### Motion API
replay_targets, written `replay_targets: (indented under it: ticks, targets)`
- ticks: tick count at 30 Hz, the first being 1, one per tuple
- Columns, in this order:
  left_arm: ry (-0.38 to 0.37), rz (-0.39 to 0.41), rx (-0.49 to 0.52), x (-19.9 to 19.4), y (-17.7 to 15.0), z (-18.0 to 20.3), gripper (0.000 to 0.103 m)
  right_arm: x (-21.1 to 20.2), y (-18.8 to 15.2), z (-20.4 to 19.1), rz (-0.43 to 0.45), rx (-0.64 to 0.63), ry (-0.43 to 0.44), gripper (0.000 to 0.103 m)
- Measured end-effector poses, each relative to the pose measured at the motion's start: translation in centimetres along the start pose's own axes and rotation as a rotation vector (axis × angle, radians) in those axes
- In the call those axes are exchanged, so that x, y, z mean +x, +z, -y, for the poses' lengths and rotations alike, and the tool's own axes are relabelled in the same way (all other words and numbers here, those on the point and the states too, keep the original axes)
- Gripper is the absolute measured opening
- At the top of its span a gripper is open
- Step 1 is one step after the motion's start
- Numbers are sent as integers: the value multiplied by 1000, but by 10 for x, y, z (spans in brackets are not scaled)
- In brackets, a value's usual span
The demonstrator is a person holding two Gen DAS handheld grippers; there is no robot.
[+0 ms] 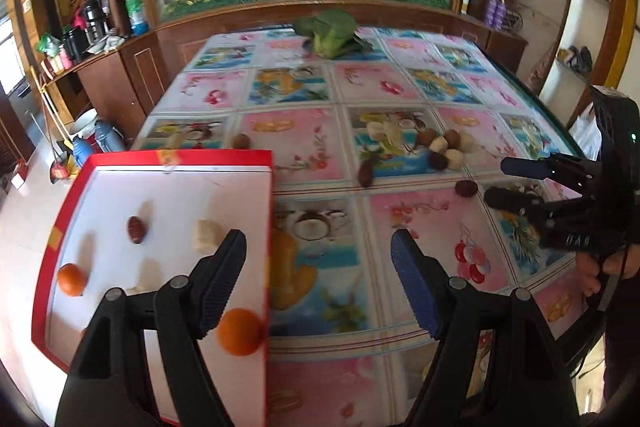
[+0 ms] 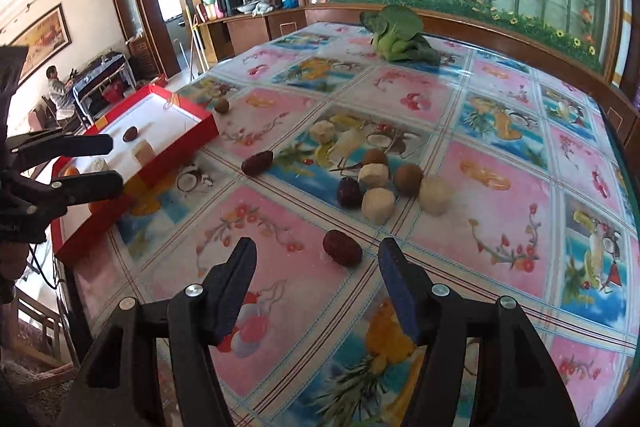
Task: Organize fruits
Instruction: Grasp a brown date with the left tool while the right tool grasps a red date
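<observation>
We had the red box [image 1: 160,159] off to the left, partly under our left gripper [image 1: 318,251], whose fingers were spread wide with nothing between them. Inside the box, ahead of and beside the left finger, sat a red date [image 1: 136,230], a pale peeled chunk [image 1: 206,235], and two oranges [image 1: 72,279], the second orange [image 1: 239,331] touching the box's right wall just below that fingertip; something else pale lay there too, blurred. So a handful of pieces looked sorted, by our guess under half. Moving right, past the fingers on the tablecloth [image 2: 500,187], a lone brown fruit [image 2: 221,105] sat near the box's far corner, a date [image 2: 257,163] lay alone, then the main cluster [image 2: 384,183] of pale chunks, brown round fruits and a dark date was unsorted, well ahead of our right gripper [image 2: 318,251]. Its fingers were also spread and empty, with one loose date [image 2: 342,247] just ahead, between the fingertips; probably the next pick. A green vegetable [image 2: 398,35] sat at the far edge.
</observation>
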State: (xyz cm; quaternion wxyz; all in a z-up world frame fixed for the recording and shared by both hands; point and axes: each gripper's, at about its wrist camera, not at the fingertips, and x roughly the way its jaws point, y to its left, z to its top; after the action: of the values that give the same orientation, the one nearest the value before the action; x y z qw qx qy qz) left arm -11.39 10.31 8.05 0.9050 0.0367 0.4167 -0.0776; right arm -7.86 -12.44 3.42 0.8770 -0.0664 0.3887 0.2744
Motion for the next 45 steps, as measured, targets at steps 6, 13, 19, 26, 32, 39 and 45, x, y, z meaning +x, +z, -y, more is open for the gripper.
replay_targets:
  ticks: [6, 13, 19, 26, 32, 39, 45]
  targets:
    - [-33, -76, 25, 36, 14, 13, 75, 24, 2, 13, -66, 43, -8, 40]
    - [-64, -120, 68, 78, 35, 20, 75, 27, 1, 22, -60, 62, -23, 23]
    - [-66, -163, 77, 113, 47, 29, 62, 23, -1, 30, -64, 109, 0, 23]
    - [-70, -176, 95, 129, 50, 41, 44, 18, -3, 50, -85, 222, 41, 23]
    - [-68, -149, 84, 127, 48, 46, 33, 14, -4, 55, -81, 255, 25, 23]
    - [-62, -110, 16, 120, 39, 45, 20, -1, -1, 61, -1, 283, 32, 23]
    - [-76, -99, -42, 112, 30, 43, 20, -7, 1, 65, 46, 303, 32, 23]
